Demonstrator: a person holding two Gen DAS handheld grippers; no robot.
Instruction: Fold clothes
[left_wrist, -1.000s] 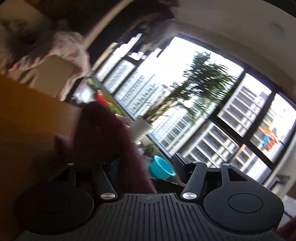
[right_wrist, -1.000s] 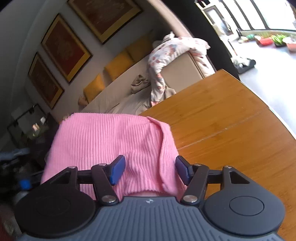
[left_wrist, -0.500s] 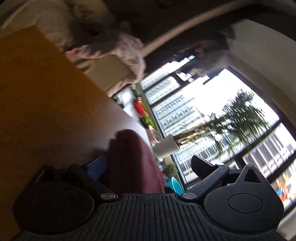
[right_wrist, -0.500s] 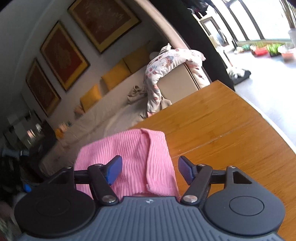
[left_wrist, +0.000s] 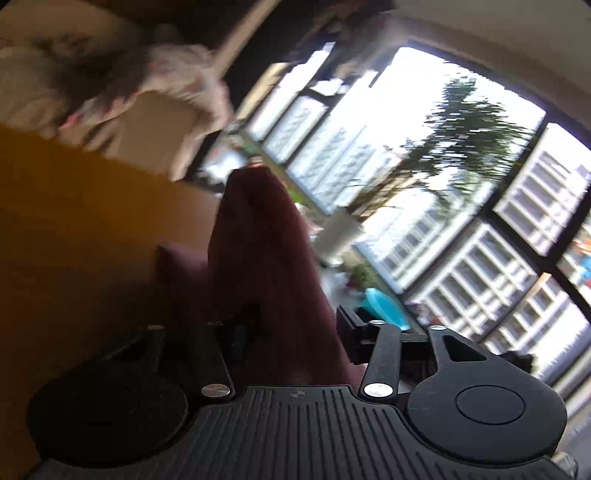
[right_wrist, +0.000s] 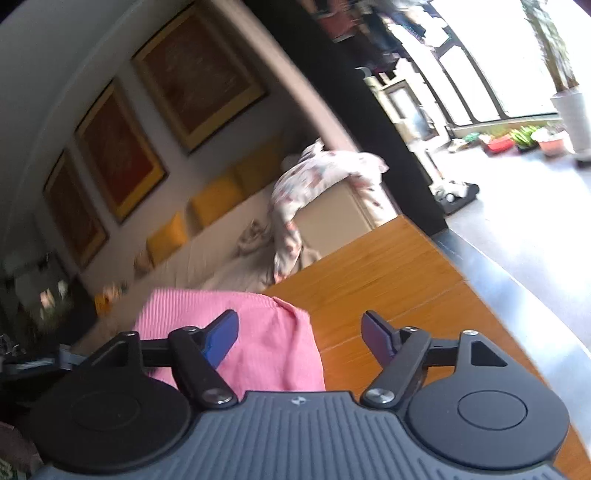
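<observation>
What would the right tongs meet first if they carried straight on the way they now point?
Probably the pink ribbed garment lying between the open right tongs on the wooden table. Beyond it the way looks free to the sofa, though depth is unclear.

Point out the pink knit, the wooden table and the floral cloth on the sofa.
Pink knit (right_wrist: 273, 350), right wrist view, ribbed middle.
Table (right_wrist: 388, 273), right wrist view, bare top.
Floral cloth (right_wrist: 325, 166), right wrist view, draped upper part.

Both cameras sit low, close over the wooden table (right_wrist: 388, 280), each just behind its own gripper. The left wrist view faces the big window (left_wrist: 424, 155) past the table's far edge. The right wrist view faces the sofa (right_wrist: 221, 236) and framed pictures (right_wrist: 195, 74). Both share the table's far edge, the patterned cloth (right_wrist: 314, 177) on the sofa arm, and the pink garment (right_wrist: 273, 339).
</observation>
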